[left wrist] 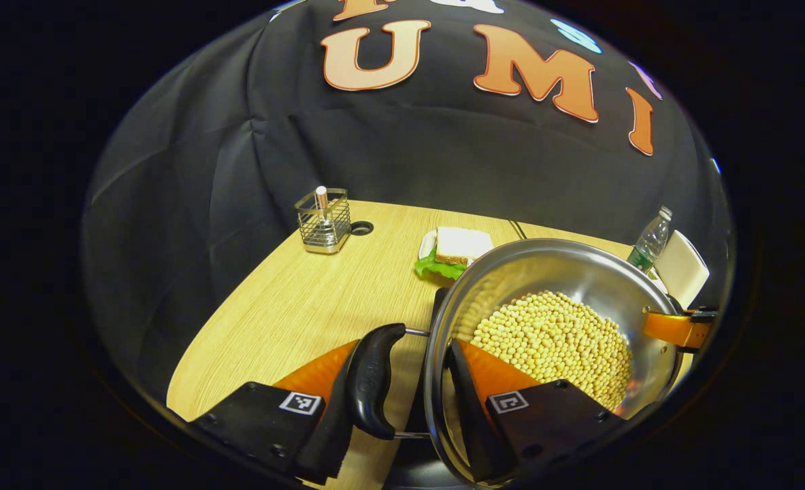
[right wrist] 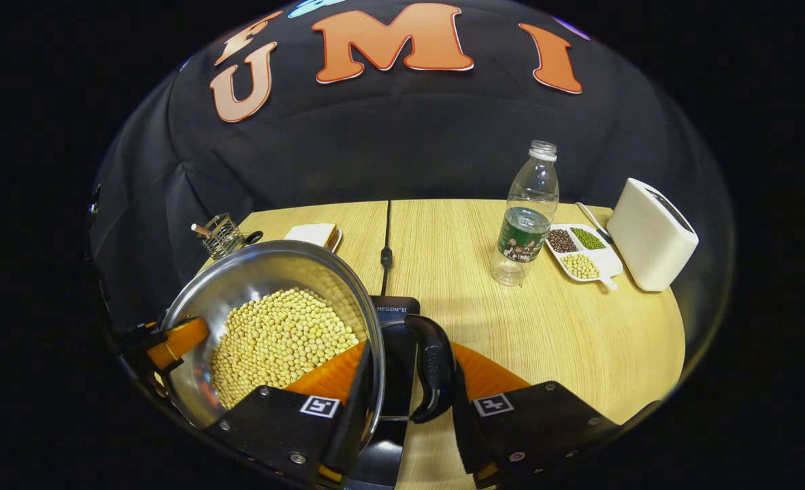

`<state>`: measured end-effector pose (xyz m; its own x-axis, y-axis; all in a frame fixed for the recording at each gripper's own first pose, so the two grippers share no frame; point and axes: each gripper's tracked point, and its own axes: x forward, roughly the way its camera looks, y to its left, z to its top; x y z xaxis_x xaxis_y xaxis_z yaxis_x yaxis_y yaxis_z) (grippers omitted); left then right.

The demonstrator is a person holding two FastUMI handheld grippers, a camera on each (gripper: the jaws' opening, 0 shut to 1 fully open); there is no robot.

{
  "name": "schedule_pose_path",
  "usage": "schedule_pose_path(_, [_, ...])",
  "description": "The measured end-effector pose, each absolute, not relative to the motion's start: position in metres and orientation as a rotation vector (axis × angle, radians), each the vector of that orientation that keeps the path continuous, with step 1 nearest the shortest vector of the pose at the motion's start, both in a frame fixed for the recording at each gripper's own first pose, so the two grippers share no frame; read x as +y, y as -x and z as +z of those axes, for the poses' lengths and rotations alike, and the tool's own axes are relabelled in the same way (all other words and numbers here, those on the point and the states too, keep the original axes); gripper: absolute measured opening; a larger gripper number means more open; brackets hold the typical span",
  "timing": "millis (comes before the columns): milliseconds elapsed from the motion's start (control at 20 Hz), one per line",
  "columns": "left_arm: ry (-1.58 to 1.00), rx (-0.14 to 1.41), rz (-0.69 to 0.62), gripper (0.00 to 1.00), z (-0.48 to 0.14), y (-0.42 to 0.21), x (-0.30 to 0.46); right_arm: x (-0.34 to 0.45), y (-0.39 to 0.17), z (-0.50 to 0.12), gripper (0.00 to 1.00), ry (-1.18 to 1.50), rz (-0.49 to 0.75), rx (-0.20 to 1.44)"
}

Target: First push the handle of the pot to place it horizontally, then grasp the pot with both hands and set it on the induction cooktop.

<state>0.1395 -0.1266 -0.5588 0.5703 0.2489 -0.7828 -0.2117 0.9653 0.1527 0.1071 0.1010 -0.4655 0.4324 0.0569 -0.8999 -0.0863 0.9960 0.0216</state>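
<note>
— Now, how's the grip?
— Left claw [left wrist: 402, 381] pinches the near handle [left wrist: 373, 380] and rim; right claw [right wrist: 405, 388] likewise. Soybean pot [left wrist: 552, 272] hovers over the induction cooktop [right wrist: 395, 309], twelve o'clock. Lower level.

Bright even light, sharp centre (fisheye bends the edges).

text: "HEGON III" | on: induction cooktop [right wrist: 395, 307], near edge; other labels unreadable
</note>
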Motion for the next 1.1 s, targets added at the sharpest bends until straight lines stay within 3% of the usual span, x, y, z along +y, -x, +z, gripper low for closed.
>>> schedule_pose_path(150, [-0.039,0.938,0.273,0.75,-0.557,-0.139,-0.125,0.103,-0.106,-0.465,0.57,0.032,0.084,1.13])
schedule_pose_path(200, [-0.037,0.94,0.274,0.75,-0.556,-0.14,-0.125,0.103,-0.106,-0.466,0.53,0.036,0.083,1.136])
schedule_pose_path(250, [-0.038,0.942,0.276,0.75,-0.556,-0.139,-0.125,0.102,-0.106,-0.465,0.57,0.034,0.083,1.135])
schedule_pose_path(450, [-0.04,0.929,0.273,0.76,-0.553,-0.139,-0.126,0.1,-0.104,-0.465,0.58,0.027,0.082,1.129])
schedule_pose_path(700, [-0.063,0.906,0.28,0.82,-0.547,-0.142,-0.124,0.102,-0.108,-0.452,0.69,0.059,0.114,1.09])
schedule_pose_path(1000, [-0.113,0.677,0.248,0.82,-0.482,-0.172,-0.135,0.089,-0.111,-0.371,0.79,0.092,0.172,0.913])
schedule_pose_path(1050, [-0.124,0.625,0.239,0.82,-0.467,-0.179,-0.139,0.082,-0.112,-0.352,0.75,0.101,0.17,0.871])
schedule_pose_path(1100, [-0.136,0.584,0.222,0.82,-0.452,-0.185,-0.145,0.077,-0.114,-0.334,0.81,0.112,0.164,0.827])
